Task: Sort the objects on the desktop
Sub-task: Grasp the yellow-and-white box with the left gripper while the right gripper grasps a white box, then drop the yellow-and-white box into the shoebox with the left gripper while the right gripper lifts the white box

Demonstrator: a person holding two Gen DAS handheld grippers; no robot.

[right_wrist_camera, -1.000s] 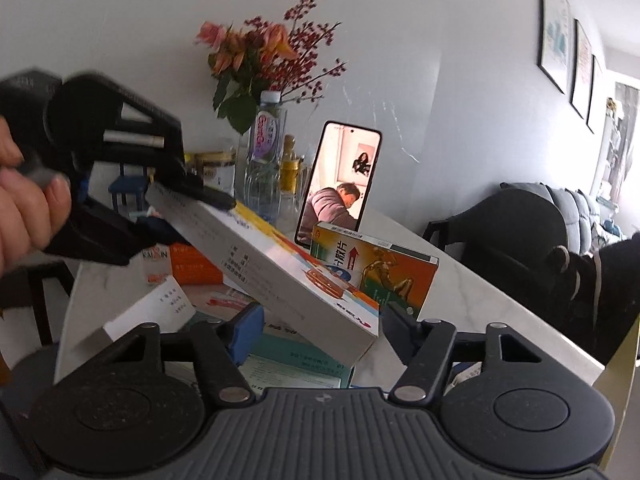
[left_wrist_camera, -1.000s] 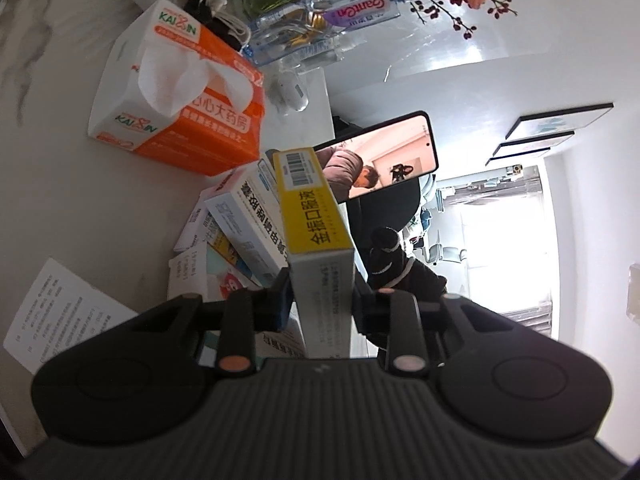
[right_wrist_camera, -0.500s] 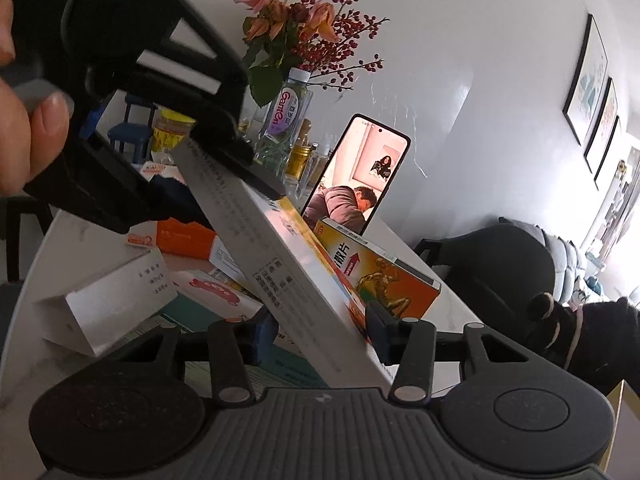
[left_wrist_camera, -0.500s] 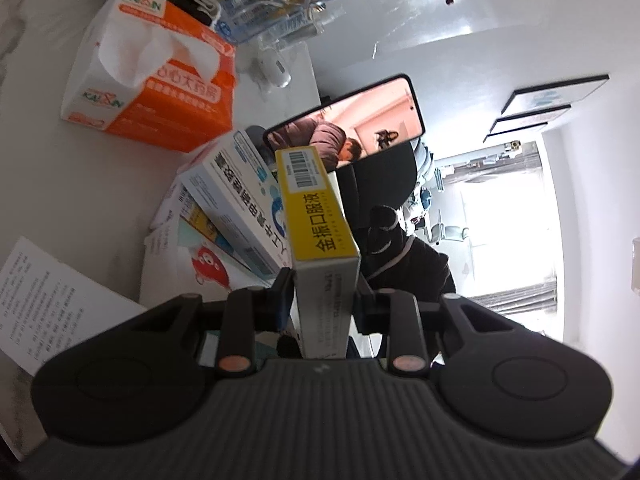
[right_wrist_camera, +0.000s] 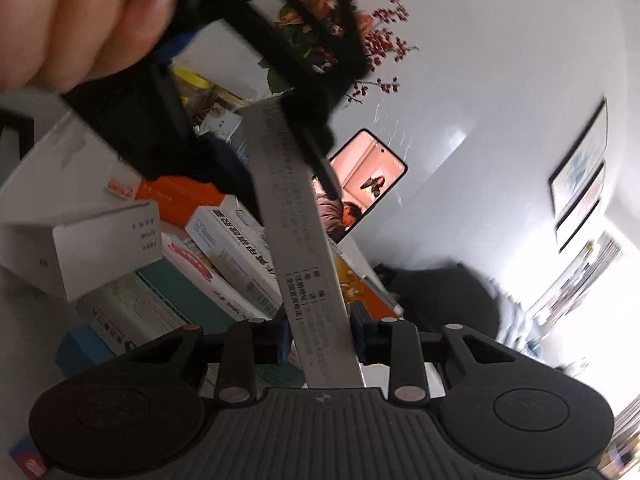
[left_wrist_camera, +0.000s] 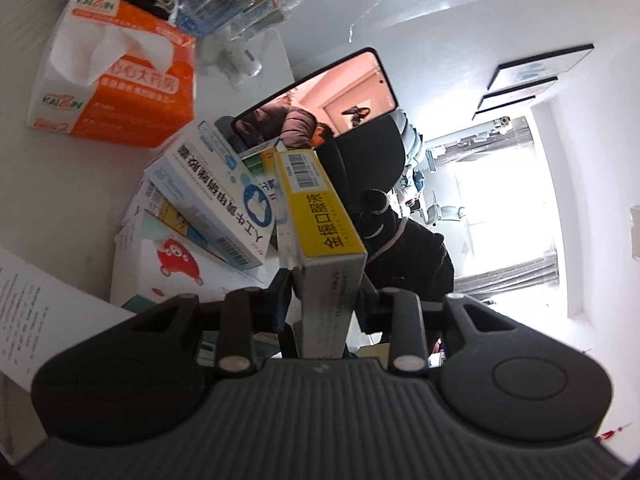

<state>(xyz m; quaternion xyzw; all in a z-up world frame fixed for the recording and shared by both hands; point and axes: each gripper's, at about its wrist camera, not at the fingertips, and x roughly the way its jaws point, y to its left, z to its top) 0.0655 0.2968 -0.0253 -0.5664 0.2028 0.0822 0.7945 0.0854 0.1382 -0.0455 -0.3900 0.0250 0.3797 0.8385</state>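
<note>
Left wrist view: my left gripper is clamped on the near end of a long yellow box, which juts forward over the pile of boxes on the table. A blue-and-white box lies tilted on that pile just left of it, with an orange tissue box farther back and a phone propped upright behind.

From the right wrist view, my right gripper has its fingers against both sides of the same box's other end, closed on it, so I hold it at both ends. I see the left gripper at the far end, held by a hand. A white box sits on the pile to the left.
</note>
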